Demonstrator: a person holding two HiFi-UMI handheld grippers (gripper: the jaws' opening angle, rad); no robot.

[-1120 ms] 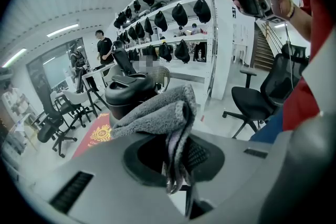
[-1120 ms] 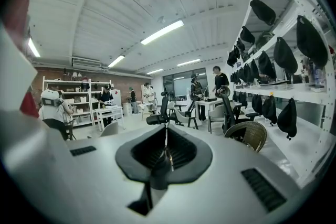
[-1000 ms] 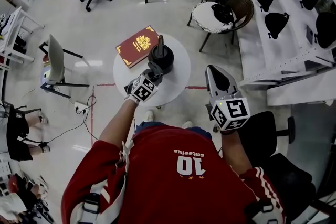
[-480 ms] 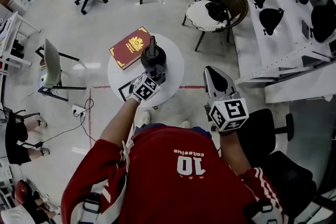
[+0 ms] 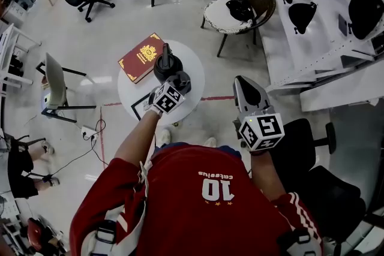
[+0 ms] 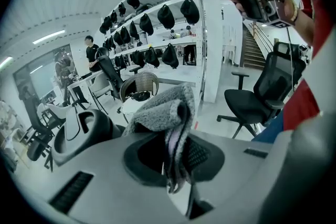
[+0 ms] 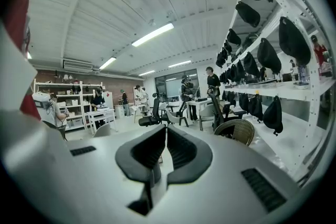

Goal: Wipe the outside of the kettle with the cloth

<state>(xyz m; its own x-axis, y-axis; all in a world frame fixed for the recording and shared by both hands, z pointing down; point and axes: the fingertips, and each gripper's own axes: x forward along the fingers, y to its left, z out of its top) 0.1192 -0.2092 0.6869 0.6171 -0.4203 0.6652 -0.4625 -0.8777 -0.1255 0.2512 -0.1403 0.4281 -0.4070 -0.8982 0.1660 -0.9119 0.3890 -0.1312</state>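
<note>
Round table [image 5: 195,80] | kettle [image 5: 167,66] centre | L gripper [image 6: 173,150] pinching cloth [image 6: 160,110] | R gripper [image 7: 164,147] closed, off-edge

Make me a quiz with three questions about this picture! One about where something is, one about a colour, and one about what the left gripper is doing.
1. Where is the kettle?
A) on the round white table
B) on the floor
C) on a chair

2. What colour is the book?
A) blue
B) red
C) green

3. What is in the fingers of the left gripper?
A) nothing
B) a cup
C) a grey cloth

Answers:
1 A: the head view shows it standing on the table beside the book.
2 B: its cover is red with a gold emblem.
3 C: the left gripper view shows the fingers shut on the cloth.
</note>
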